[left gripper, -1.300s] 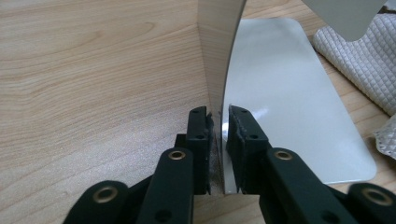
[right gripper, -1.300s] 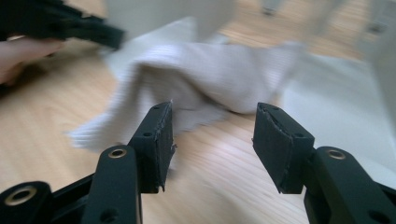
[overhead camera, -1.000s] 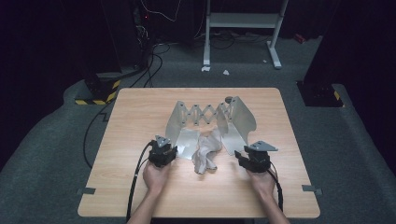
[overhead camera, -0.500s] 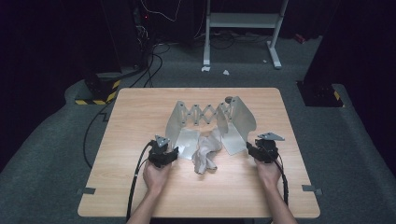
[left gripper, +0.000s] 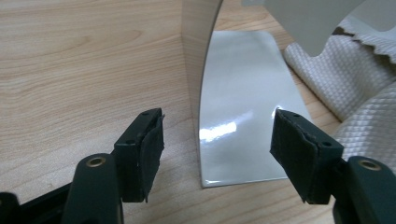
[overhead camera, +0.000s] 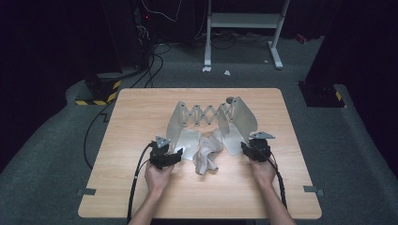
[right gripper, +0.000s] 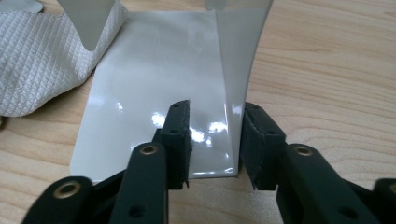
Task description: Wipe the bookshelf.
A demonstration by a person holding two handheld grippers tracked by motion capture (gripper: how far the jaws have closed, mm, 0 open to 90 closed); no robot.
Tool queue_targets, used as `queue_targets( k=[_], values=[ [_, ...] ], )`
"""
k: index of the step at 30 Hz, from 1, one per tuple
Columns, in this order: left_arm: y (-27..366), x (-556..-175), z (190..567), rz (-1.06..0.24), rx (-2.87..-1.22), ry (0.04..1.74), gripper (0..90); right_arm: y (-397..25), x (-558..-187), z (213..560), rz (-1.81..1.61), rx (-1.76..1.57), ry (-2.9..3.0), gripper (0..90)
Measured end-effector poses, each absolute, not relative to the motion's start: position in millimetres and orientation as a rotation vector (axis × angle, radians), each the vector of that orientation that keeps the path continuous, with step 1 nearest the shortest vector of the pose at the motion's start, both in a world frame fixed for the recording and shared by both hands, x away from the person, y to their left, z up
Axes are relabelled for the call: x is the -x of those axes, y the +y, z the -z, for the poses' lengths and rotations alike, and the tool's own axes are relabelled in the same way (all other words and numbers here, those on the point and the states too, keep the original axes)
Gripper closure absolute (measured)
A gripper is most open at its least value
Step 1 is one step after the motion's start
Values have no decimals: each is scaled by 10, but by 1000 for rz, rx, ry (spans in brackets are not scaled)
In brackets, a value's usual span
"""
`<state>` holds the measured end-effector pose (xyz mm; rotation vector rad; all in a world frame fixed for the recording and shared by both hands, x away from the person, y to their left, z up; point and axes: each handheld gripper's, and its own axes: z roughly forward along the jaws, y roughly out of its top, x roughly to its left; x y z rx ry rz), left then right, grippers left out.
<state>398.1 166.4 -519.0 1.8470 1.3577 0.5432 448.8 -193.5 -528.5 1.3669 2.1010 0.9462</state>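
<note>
Clearly the step in hand is getting hold of the folding board (overhead camera: 212,123), a grey plastic gadget with two upright side panels joined at the back by a scissor-like lattice, standing mid-worktop (overhead camera: 141,108) with a white textured cloth (overhead camera: 208,152) crumpled between its panels. Left gripper (overhead camera: 170,157) sits just beside the left panel (left gripper: 198,70); its jaws stand wide apart, holding nothing, with the panel's upright edge and its flat glossy foot (left gripper: 243,116) between and just ahead of them. Right gripper (overhead camera: 248,149) is at the right panel (right gripper: 240,51); its jaws are much narrower, one on each side of the thin upright edge, the right jaw looks to touch it, the left one has a small gap, so not clamped yet as far as I can judge. Cloth lies partly on the feet, near both grippers but untouched. Next move, my guess: close the right jaws fully on the panel edge, push the left gripper forward so the panel edge sits between its jaws, then close too; both need to stay low and square to the thin edge or it slips out. No brand, label or writing readable on the board, cloth or grippers.
</note>
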Motion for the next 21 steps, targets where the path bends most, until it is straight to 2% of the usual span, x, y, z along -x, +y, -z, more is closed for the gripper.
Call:
queue_targets(
  k=[8, 14, 21],
  values=[
    [1628, -3929, 5222, -533, -1910, 1338, 346, -1931, -4486, 5286, -949, -1358, 2113, 621],
    [1605, -3826, 5178, -502, -1919, 1298, 362, -1905, -4454, 5285, -922, -1336, 2096, 794],
    [1532, -3770, 5148, -444, -1934, 1255, 356, -1870, -4418, 5287, -889, -1317, 2086, 860]
  ],
)
